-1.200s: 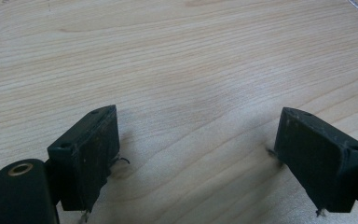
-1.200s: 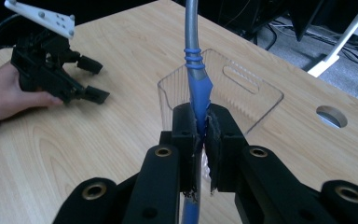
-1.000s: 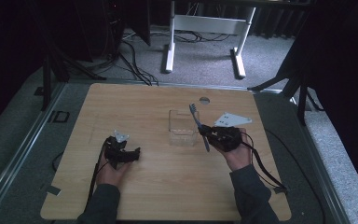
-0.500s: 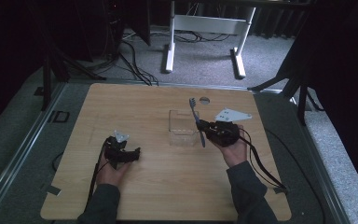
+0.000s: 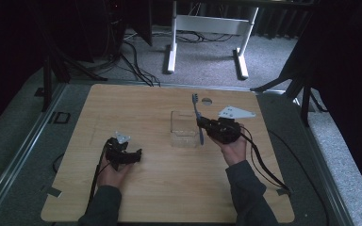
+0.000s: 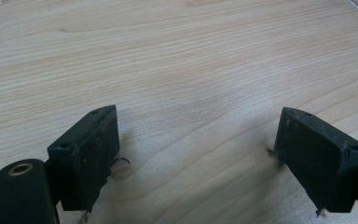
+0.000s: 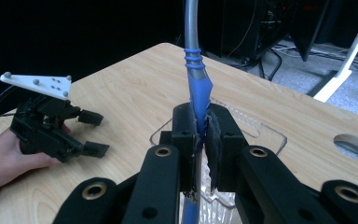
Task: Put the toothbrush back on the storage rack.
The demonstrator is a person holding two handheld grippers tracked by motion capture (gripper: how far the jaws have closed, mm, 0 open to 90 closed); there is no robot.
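My right gripper (image 5: 202, 125) is shut on the blue grip of a blue and grey toothbrush (image 5: 197, 117), right of the table's middle. The toothbrush (image 7: 197, 86) rises between the jaws of the right gripper (image 7: 204, 135), its head pointing up and to the far side. Its lower end hangs at the right wall of a clear plastic box (image 5: 184, 129); part of the box rim (image 7: 263, 129) shows behind the jaws. My left gripper (image 5: 134, 154) rests low on the wooden table (image 5: 160, 188) at front left, jaws wide apart, nothing between them. The left gripper (image 6: 196, 154) faces bare wood.
A round hole (image 5: 207, 100) is cut in the table beyond the box. A white stand (image 5: 207, 28) and cables lie on the floor past the far edge. The table's right edge (image 5: 275, 160) is close to my right forearm.
The right gripper has shifted slightly toward the far side with the toothbrush, which now stands a little more upright beside the box. The left gripper has stayed put.
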